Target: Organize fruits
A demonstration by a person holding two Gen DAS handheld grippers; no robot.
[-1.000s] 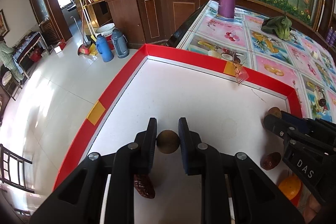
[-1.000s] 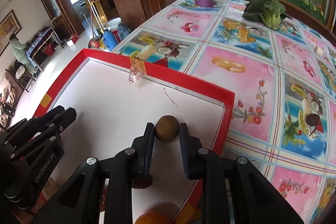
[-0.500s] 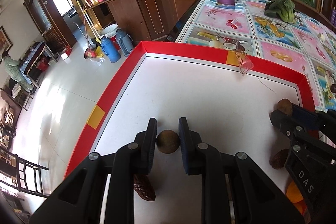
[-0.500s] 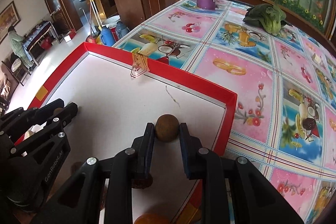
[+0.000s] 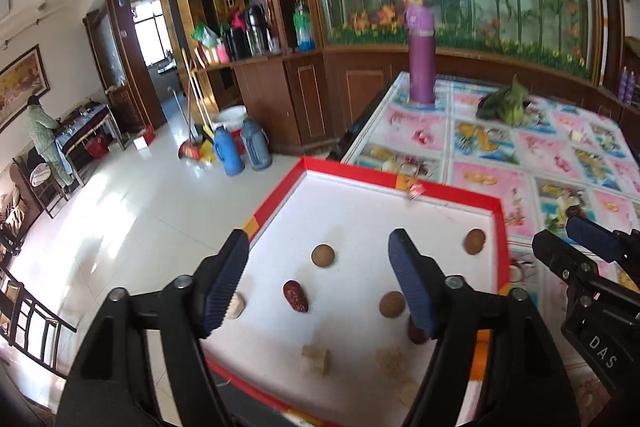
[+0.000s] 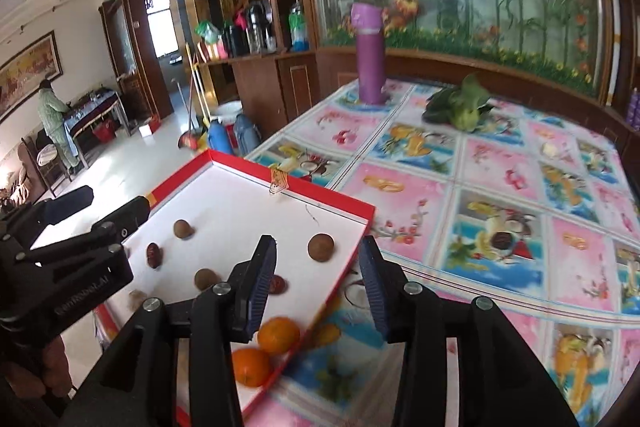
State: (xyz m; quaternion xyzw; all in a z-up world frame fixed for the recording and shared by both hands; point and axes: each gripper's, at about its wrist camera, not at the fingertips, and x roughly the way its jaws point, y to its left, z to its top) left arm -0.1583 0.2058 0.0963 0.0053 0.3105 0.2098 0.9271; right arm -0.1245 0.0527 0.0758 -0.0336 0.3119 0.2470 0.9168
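Your left black two-finger gripper [image 5: 316, 283] hangs wide apart and empty above the red-rimmed white tray [image 5: 400, 182]; your right black two-finger gripper [image 6: 318, 277] is likewise spread and empty over the tray's right edge. Three round brown fruits [image 5: 323, 255] and two dark red dates [image 5: 296, 296] lie loose and well apart on the tray floor; two orange tangerines [image 6: 278, 335] sit near the front corner. Risk: round fruit likely rolls if nudged by a descending finger. The tray overhangs the table with floral oilcloth [image 6: 500, 195], so heavy pressing could tip it. Pale crumbly pieces [image 5: 316, 359] clutter the near side.
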